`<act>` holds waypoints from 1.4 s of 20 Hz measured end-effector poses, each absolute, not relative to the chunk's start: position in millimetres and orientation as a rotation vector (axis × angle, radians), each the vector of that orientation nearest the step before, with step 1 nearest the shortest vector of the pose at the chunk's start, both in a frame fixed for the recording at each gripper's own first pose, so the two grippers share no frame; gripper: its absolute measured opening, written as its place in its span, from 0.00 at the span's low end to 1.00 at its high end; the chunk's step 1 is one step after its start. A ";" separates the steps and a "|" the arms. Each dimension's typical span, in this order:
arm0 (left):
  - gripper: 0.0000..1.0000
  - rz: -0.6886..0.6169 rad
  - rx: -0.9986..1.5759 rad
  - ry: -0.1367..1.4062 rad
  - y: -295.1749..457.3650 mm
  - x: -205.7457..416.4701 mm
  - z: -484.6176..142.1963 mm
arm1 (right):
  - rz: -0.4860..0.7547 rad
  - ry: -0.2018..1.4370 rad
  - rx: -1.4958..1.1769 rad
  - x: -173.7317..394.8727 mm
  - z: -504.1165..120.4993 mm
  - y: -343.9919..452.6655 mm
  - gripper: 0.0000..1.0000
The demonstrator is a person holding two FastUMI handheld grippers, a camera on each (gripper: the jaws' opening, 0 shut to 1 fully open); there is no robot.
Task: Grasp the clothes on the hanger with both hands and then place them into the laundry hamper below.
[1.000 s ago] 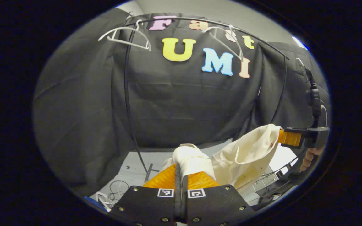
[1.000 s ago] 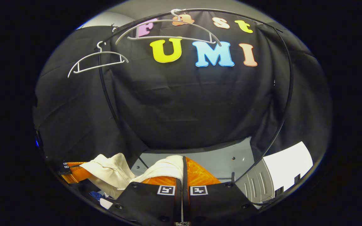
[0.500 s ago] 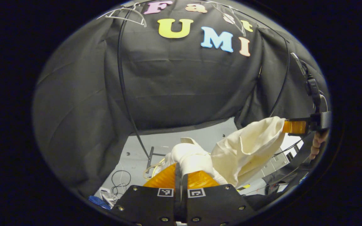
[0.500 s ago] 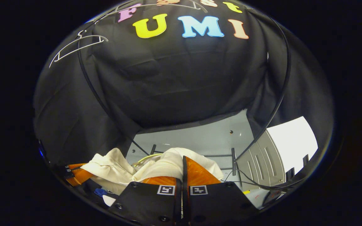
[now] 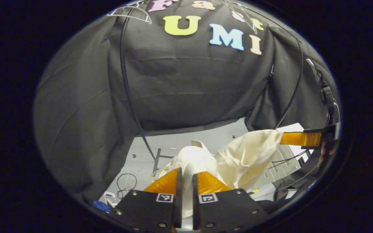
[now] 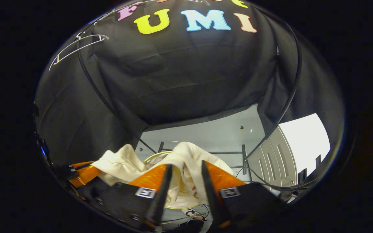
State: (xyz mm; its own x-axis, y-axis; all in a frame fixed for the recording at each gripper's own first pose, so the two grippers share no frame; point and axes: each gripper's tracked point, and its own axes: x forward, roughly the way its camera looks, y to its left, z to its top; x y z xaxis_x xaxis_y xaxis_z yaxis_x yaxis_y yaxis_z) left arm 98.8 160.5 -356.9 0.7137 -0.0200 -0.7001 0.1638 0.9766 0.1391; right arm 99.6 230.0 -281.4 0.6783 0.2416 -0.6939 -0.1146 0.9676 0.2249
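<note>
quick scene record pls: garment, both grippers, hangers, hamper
garment: cream cloth, bunched, off the hangers, low between the two grippers
left gripper: jaws slightly apart, cloth between them; grip cannot be told
right gripper: jaws open, cloth lying loose between them
hangers: white, bare, on the black rail; one at upper left
hamper: thin yellow rim partly visible under the cloth
floor: grey, cables on it
</note>
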 end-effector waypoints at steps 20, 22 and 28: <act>0.96 -0.062 0.205 0.609 126.5 53.6 -253.0 | 0.157 0.578 0.049 70.4 -179.9 136.8 0.98; 0.96 -0.047 0.196 0.559 104.1 51.7 -222.1 | 0.173 0.529 0.038 74.1 -162.9 121.7 0.98; 0.96 0.004 0.187 0.365 18.9 30.3 -109.1 | 0.188 0.339 0.036 78.6 -92.2 63.2 0.98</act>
State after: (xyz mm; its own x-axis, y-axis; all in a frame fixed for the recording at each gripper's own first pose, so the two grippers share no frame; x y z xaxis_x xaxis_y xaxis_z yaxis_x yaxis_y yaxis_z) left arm 30.3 18.9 -109.1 0.9343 0.0374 -0.3546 0.0299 0.9827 0.1826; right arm 78.6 63.2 -92.2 0.9258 0.1893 -0.3273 -0.1774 0.9819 0.0661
